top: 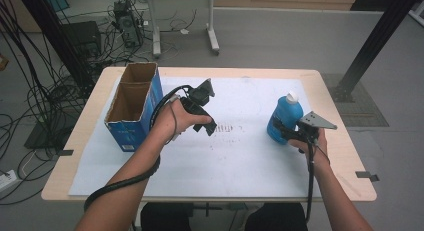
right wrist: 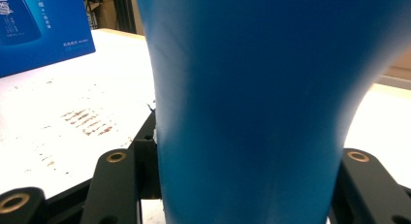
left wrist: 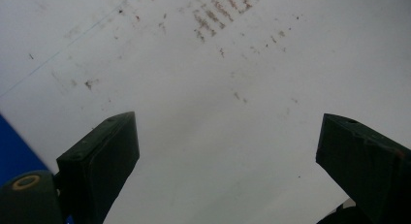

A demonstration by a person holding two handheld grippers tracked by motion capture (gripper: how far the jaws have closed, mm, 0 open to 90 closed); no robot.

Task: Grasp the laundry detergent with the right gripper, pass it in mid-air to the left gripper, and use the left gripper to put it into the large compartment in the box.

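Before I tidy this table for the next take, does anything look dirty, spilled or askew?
Yes: the white sheet carries a patch of brownish smudge marks near its middle, between the open cardboard box and the blue bottle. Both stand upright; nothing looks spilled.

The left gripper [left wrist: 225,151] holds its two black jaws wide apart, nothing between them, over a white sheet [left wrist: 203,88] marked with brown smudges [left wrist: 211,18].
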